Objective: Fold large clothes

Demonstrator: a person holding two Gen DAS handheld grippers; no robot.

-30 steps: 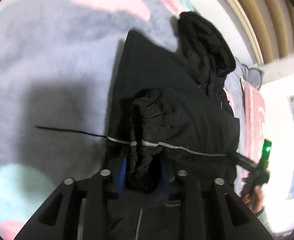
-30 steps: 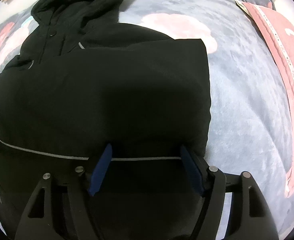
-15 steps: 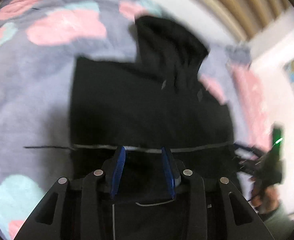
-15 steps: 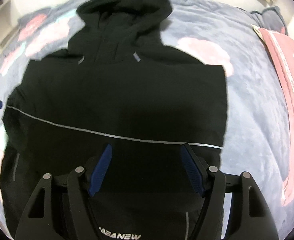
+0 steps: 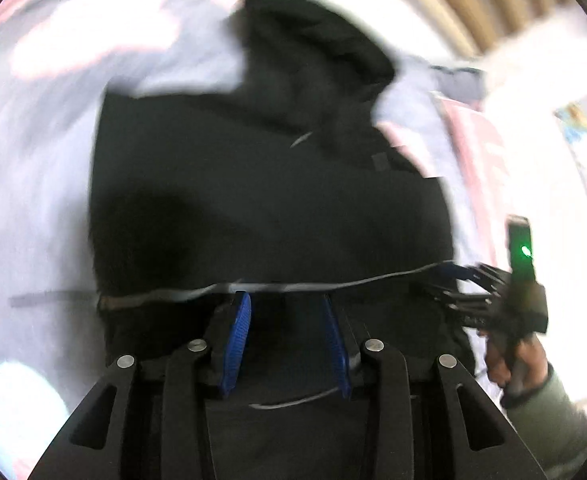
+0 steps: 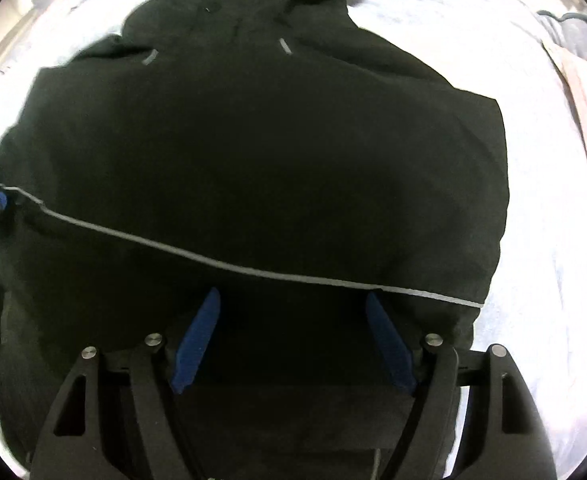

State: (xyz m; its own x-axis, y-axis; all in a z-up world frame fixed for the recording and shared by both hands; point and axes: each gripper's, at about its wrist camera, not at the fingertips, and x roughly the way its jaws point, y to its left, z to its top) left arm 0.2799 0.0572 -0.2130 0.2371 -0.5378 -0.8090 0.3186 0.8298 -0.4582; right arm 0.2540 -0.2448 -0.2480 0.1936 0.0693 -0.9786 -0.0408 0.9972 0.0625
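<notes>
My black jacket (image 6: 269,152) lies spread flat on a soft, fuzzy grey blanket (image 5: 25,184) with pale pink and mint patches. The cloth looks matte and thick, and the body makes a broad, roughly square block. Its long axis runs straight away from me: the hood (image 5: 313,56) sits at the far end, bunched into a rounded hump, and the hem end is down under my tongs. A thin silvery stripe (image 6: 253,270) crosses the body from side to side, sagging a little towards my right.

My left tongs (image 5: 285,300) hang over the near part of the jacket, the ribbed blue pads (image 5: 237,332) set a moderate gap apart with nothing between them. My right tongs (image 6: 293,300) are spread wide above the dark cloth, just below the stripe, also gripping nothing. The left view is blurred; in it my right hand (image 5: 513,356) shows at the jacket's right edge.
</notes>
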